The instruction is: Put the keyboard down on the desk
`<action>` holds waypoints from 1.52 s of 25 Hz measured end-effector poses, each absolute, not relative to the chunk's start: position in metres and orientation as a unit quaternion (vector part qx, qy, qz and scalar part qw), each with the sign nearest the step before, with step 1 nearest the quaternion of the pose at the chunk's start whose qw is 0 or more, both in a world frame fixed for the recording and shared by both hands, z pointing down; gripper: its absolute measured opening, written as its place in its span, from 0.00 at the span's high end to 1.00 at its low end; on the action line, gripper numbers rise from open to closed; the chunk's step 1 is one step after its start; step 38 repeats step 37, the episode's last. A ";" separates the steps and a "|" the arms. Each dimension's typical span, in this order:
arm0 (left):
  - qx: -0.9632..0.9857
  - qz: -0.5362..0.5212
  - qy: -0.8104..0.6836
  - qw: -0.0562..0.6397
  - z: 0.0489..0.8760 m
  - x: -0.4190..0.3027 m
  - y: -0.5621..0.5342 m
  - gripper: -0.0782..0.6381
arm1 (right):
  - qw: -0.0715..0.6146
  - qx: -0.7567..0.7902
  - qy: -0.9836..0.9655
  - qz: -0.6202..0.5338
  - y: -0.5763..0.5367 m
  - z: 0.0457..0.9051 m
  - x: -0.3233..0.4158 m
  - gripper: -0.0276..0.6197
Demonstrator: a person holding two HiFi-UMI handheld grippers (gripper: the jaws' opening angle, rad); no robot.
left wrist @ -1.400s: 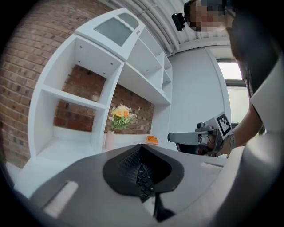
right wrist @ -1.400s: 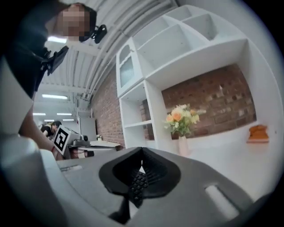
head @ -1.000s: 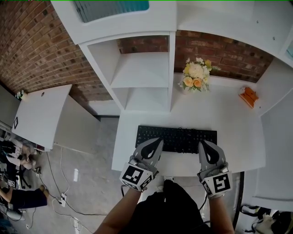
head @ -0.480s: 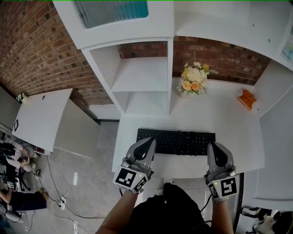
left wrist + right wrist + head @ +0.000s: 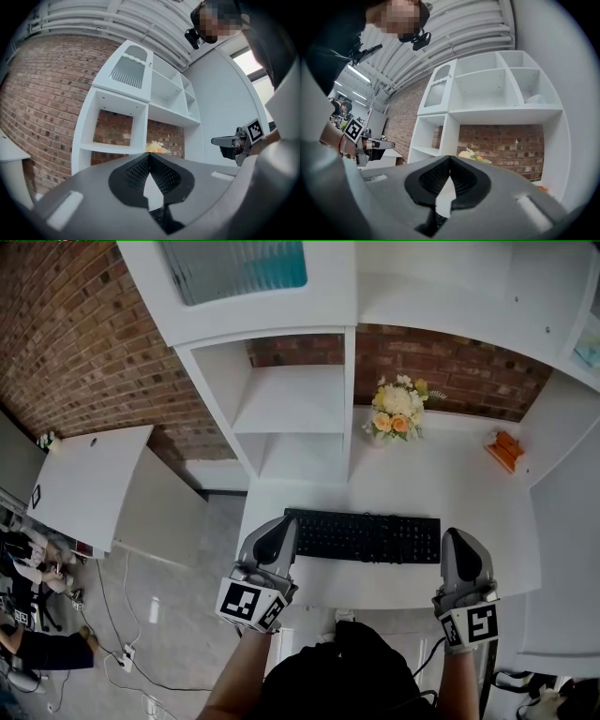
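A black keyboard [image 5: 364,536] lies flat on the white desk [image 5: 441,479], near its front edge. My left gripper [image 5: 280,522] hovers just off the keyboard's left end, shut with nothing in it. My right gripper [image 5: 460,536] is off the right end, clear of the keys, also shut and empty. In the left gripper view the jaws [image 5: 149,157] meet at the tips, with the right gripper [image 5: 225,140] at the far right. The right gripper view shows its own jaws [image 5: 450,160] shut and the left gripper [image 5: 379,146] at the left.
A bouquet of flowers [image 5: 396,406] stands at the back of the desk, and an orange object [image 5: 504,446] sits at the back right. White shelf cubbies [image 5: 291,399] rise over the desk's left half. A brick wall is behind. A white side cabinet [image 5: 84,479] stands at the left.
Both grippers have drawn apart and back toward the person, off the keyboard's ends. The keyboard has stayed flat on the desk.
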State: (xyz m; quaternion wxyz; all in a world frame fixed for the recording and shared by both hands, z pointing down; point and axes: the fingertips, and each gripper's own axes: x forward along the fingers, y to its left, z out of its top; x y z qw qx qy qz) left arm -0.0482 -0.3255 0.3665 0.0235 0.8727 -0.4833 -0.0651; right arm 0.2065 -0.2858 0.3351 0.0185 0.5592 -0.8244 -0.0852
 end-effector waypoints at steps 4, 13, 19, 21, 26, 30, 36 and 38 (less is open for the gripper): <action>0.865 -0.064 -0.497 0.018 0.364 -0.061 -0.327 0.89 | 0.017 0.560 -0.824 -0.088 -0.286 0.331 0.209 0.95; 0.857 -0.075 -0.509 0.019 0.358 -0.069 -0.325 0.89 | 0.011 0.560 -0.824 -0.086 -0.283 0.329 0.212 0.95; 0.857 -0.077 -0.509 0.018 0.356 -0.069 -0.323 0.89 | 0.010 0.559 -0.825 -0.087 -0.281 0.328 0.210 0.95; 0.858 -0.077 -0.508 0.019 0.356 -0.068 -0.322 0.89 | 0.010 0.559 -0.825 -0.084 -0.279 0.330 0.210 0.95; 0.858 -0.076 -0.508 0.024 0.357 -0.070 -0.319 0.89 | 0.013 0.554 -0.829 -0.075 -0.274 0.334 0.205 0.95; 0.858 -0.073 -0.508 0.029 0.359 -0.071 -0.316 0.89 | 0.018 0.553 -0.830 -0.068 -0.273 0.339 0.204 0.95; 0.858 -0.068 -0.509 0.030 0.366 -0.076 -0.314 0.89 | 0.020 0.551 -0.832 -0.061 -0.272 0.345 0.199 0.95; 0.858 -0.068 -0.509 0.029 0.367 -0.077 -0.314 0.89 | 0.020 0.550 -0.833 -0.060 -0.272 0.346 0.197 0.95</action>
